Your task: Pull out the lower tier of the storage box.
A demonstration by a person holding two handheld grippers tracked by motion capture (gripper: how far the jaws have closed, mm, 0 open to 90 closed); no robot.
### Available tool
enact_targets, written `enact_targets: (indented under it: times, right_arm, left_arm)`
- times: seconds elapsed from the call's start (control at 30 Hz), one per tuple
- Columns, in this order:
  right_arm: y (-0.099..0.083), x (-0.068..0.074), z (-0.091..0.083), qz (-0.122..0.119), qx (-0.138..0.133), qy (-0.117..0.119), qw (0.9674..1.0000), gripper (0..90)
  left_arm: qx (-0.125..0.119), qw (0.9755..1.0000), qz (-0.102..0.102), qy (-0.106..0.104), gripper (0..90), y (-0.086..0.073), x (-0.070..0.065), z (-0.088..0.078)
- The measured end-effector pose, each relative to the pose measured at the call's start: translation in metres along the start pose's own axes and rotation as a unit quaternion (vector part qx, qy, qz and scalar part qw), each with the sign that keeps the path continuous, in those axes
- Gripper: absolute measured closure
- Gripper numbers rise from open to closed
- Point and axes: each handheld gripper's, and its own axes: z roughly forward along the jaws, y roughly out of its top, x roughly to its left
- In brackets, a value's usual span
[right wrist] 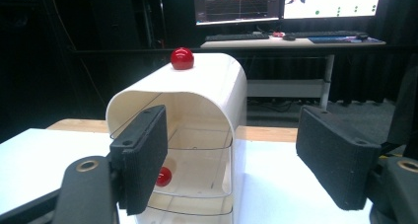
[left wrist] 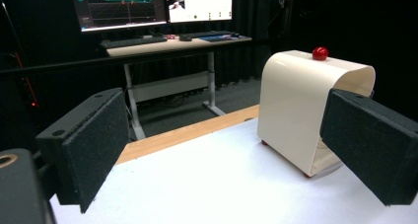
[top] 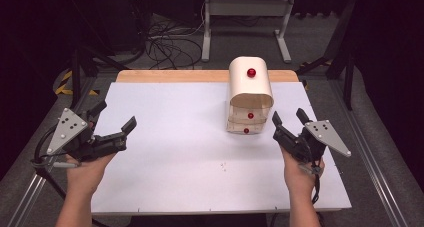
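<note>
A small cream cabinet (top: 250,94) with a rounded top stands on the white table (top: 190,152), toward the far edge and a little right of the middle, just in front of the strip of bare wood (top: 175,76) along the back. It has clear drawers stacked in its open front, each with a red knob (top: 247,130), and one more red ball (top: 251,72) sits on its curved roof. The person's right gripper (top: 289,118) hovers just beside the cabinet's lower front corner, near the bottom drawers but not touching them, as far as I can see; its jaws stand apart with nothing between the pads. In the right gripper view the cabinet (right wrist: 197,115) shows close ahead between and behind the two black jaws, with a drawer knob (right wrist: 163,176) peeking out beside the left one. The left gripper (top: 116,118) is held over the table's left side, well apart from the cabinet, and its jaws are spread wide and empty too. From the left gripper view the cabinet (left wrist: 300,105) shows its smooth cream side, with the red ball (left wrist: 320,53) on top. Both of the person's hands come in from the near edge, the left hand (top: 85,169) and right hand (top: 300,172) each wrapped round a gripper's handle. Beyond the table a desk with lit monitors (right wrist: 286,2) and a keyboard stands against the dark room.
</note>
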Motion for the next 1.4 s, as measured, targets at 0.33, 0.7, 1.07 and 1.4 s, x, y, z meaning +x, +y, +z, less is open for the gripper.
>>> enact_targets:
  times: [0.33, 0.7, 1.07, 1.4]
  right_arm:
    - [-0.008, 0.010, 0.004, -0.011, 0.006, -0.014, 0.9998, 31.6]
    - [-0.019, 0.021, 0.009, -0.018, 0.016, -0.017, 0.9996, 37.2]
    - [-0.034, 0.029, 0.015, -0.018, 0.023, -0.020, 0.9994, 43.2]
    - [-0.041, 0.031, 0.018, -0.023, 0.028, -0.016, 0.9992, 47.9]
  left_arm:
    - [0.002, 1.0000, 0.001, -0.001, 5.6, -0.001, -0.002, 0.001]
    - [0.005, 1.0000, 0.003, -0.004, 5.6, -0.001, -0.002, 0.002]
    - [0.003, 1.0000, -0.002, -0.005, 5.6, -0.002, -0.001, 0.002]
    - [0.001, 1.0000, -0.005, -0.005, 5.5, -0.002, 0.001, 0.001]
